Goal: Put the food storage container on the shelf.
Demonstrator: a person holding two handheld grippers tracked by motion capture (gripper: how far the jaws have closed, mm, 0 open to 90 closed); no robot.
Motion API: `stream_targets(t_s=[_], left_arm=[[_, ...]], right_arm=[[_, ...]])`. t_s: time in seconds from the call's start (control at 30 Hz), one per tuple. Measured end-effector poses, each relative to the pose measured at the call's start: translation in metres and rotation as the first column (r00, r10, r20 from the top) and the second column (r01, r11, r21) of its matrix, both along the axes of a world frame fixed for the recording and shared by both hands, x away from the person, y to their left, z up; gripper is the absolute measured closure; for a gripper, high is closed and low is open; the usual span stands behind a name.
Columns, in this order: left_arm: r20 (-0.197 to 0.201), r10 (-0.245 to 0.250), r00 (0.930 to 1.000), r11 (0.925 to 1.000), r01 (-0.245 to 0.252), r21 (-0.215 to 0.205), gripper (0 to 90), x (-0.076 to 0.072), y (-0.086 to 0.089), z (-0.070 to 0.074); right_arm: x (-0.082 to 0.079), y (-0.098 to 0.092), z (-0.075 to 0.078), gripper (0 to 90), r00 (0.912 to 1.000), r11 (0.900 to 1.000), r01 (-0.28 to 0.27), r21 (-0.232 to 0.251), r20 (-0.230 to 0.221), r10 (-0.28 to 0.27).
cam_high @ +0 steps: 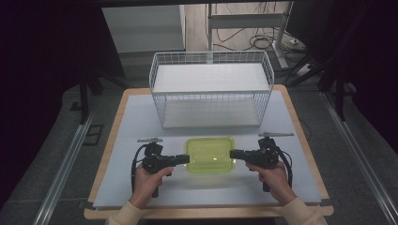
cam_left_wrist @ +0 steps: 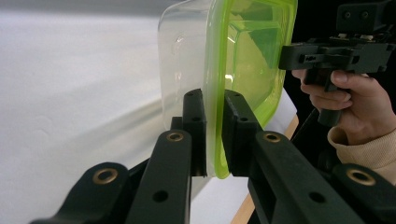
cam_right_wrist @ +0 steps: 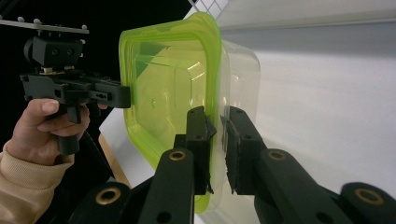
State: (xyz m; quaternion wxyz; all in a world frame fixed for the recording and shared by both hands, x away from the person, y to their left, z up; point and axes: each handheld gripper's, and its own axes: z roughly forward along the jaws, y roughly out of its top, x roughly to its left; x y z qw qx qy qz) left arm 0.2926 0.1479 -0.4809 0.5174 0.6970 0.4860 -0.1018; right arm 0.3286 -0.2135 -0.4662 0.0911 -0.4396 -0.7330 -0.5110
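A clear plastic container with a lime-green lid (cam_high: 210, 154) sits low over the pale mat, between my two grippers. My left gripper (cam_high: 187, 159) is shut on the rim at its left end. In the left gripper view the jaws (cam_left_wrist: 214, 135) pinch the green lid edge (cam_left_wrist: 252, 51) and clear wall (cam_left_wrist: 184, 60) together. My right gripper (cam_high: 232, 153) is shut on the opposite rim; in the right gripper view its pads (cam_right_wrist: 216, 140) clamp the lid edge (cam_right_wrist: 163, 84). Each gripper view shows the other gripper and its hand across the box. I cannot tell whether the box touches the mat.
A white wire basket (cam_high: 211, 93) with a flat white insert stands just behind the container at the back of the table. The pale mat (cam_high: 136, 126) covers a wooden tabletop whose edge (cam_high: 206, 213) runs along the front. Dark floor and rails flank both sides.
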Motion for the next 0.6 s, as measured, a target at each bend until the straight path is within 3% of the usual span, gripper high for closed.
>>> stream_targets(t_s=[0.6], left_arm=[[0.059,-0.005,0.9982,1.0,0.005,0.0,81.5,0.019,-0.002,0.039]], right_arm=[[0.01,-0.002,0.041,80.9,0.9961,1.0,0.021,0.0,0.086,-0.02]])
